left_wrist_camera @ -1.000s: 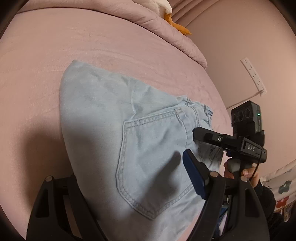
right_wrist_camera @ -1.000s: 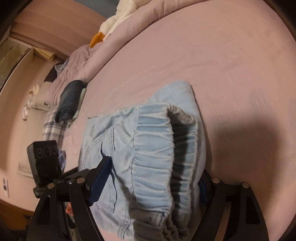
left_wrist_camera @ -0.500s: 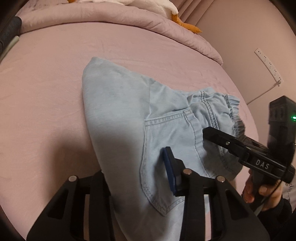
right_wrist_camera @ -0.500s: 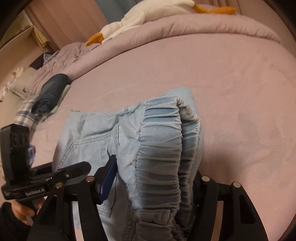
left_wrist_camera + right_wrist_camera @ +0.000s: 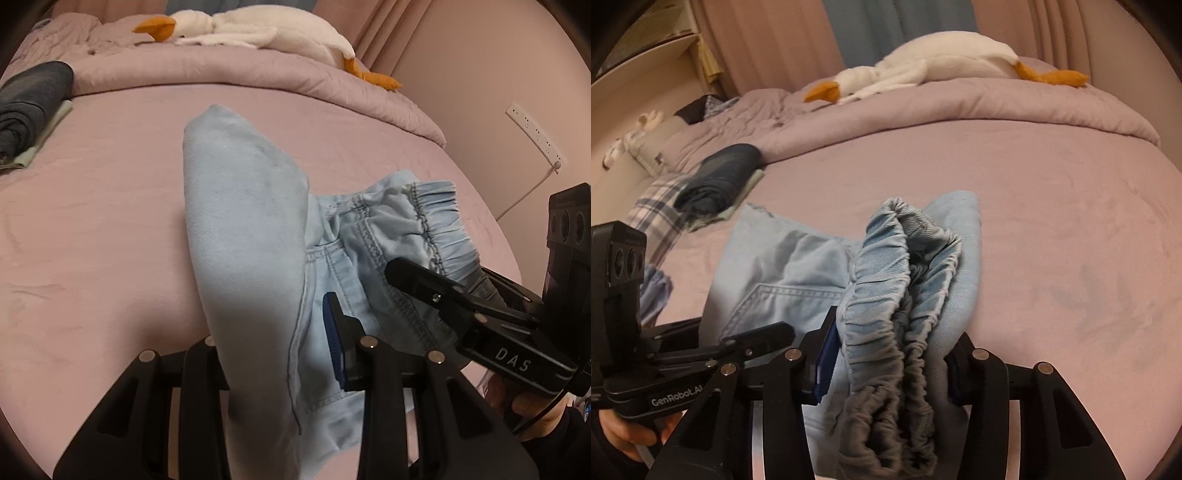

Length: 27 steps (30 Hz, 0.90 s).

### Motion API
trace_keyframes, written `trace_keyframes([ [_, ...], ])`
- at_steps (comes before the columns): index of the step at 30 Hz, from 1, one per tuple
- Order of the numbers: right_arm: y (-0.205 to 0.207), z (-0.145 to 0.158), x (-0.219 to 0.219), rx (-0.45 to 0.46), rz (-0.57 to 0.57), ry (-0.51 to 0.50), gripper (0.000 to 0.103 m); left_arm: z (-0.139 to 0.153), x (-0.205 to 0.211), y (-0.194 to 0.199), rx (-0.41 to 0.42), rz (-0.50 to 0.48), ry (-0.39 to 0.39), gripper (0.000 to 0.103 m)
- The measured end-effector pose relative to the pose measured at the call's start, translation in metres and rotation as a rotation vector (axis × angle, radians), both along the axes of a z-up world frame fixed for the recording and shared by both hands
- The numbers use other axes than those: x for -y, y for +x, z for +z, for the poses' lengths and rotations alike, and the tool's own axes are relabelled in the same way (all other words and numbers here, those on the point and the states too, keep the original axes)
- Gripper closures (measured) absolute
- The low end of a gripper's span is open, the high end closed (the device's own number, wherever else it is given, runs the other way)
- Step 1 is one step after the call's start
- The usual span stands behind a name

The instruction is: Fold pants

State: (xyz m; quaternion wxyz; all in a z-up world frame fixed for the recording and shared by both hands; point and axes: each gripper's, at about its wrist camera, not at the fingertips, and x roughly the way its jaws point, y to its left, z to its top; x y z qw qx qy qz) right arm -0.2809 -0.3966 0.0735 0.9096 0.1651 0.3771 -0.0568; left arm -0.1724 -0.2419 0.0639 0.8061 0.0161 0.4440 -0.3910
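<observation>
Light blue denim pants (image 5: 247, 229) hang folded above the pink bed. My left gripper (image 5: 273, 354) is shut on a thick fold of the pants on the pocket side. My right gripper (image 5: 890, 365) is shut on the bunched elastic waistband (image 5: 886, 295). In the left wrist view the right gripper (image 5: 461, 306) reaches in from the right at the waistband (image 5: 439, 229). In the right wrist view the left gripper (image 5: 701, 350) sits at lower left beside the back pocket (image 5: 786, 295).
The pink bed sheet (image 5: 92, 240) lies under the pants. A rolled dark garment (image 5: 29, 99) on a folded cloth lies at the far left. A white plush goose (image 5: 258, 33) rests on the rumpled duvet at the back. A wall socket strip (image 5: 535, 133) is on the right.
Both grippers have lifted the pants and tilted up, so the far end of the bed and the goose came into view. The left gripper closed tighter on the fabric.
</observation>
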Motion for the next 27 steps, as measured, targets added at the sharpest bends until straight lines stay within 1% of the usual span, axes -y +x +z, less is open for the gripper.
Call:
trace_keyframes([
  [5,0.006,0.010,-0.022,0.022,0.048,-0.044,0.054,0.005,-0.022,-0.001,0.016,0.031,-0.014,0.071],
  [16,0.034,0.024,-0.061,0.061,0.126,-0.080,0.054,0.016,-0.064,0.013,0.052,0.093,-0.044,0.071],
  [27,0.066,0.028,-0.087,0.071,0.176,-0.101,0.054,0.017,-0.086,0.037,0.075,0.127,-0.043,0.071],
])
